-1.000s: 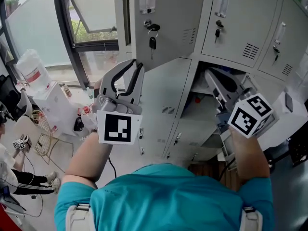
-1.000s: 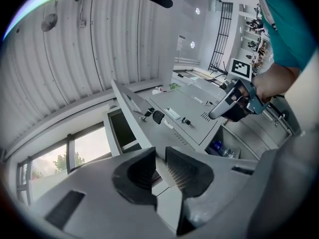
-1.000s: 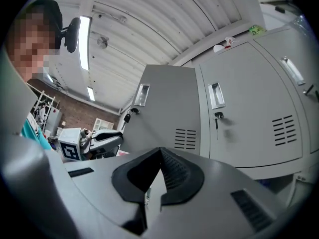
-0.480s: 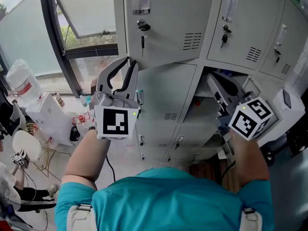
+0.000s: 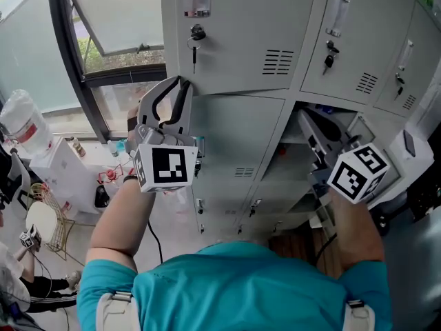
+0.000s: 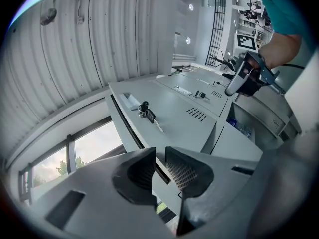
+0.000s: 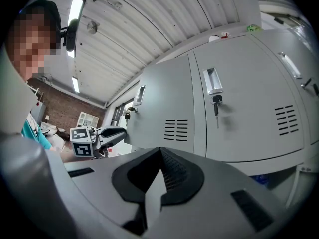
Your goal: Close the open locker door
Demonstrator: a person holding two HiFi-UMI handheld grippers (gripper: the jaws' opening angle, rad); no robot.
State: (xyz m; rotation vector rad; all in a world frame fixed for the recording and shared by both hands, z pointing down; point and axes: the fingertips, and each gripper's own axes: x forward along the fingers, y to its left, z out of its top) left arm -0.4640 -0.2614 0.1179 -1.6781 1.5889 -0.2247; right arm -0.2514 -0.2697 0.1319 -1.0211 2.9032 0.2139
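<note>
So, head view: the open locker compartment (image 5: 289, 150) sits right of centre in the frame, in the middle row, with some clutter inside that I can't make out. The locker door (image 5: 413, 161) looks to be the pale panel sticking out at the right edge, swung wide, just behind the right hand's marker cube (image 5: 358, 172). I can't see its hinge side, so take that with a grain of salt.

The right gripper (image 5: 306, 119) pokes up towards that open compartment. In its own view the jaws are pressed together with nothing in them, and I can't tell if it touches anything.

The left gripper (image 5: 183, 83) is up at centre left, in front of the closed lockers. Its tips are near the bottom edge of the upper left door, the one with a key (image 5: 193, 50) dangling from its lock. Its own view shows the jaws a narrow crack apart, nothing between them, only locker fronts beyond.

A window (image 5: 117, 19) fills the upper left, and the person's teal shirt (image 5: 234, 281) takes up the bottom of the frame.
</note>
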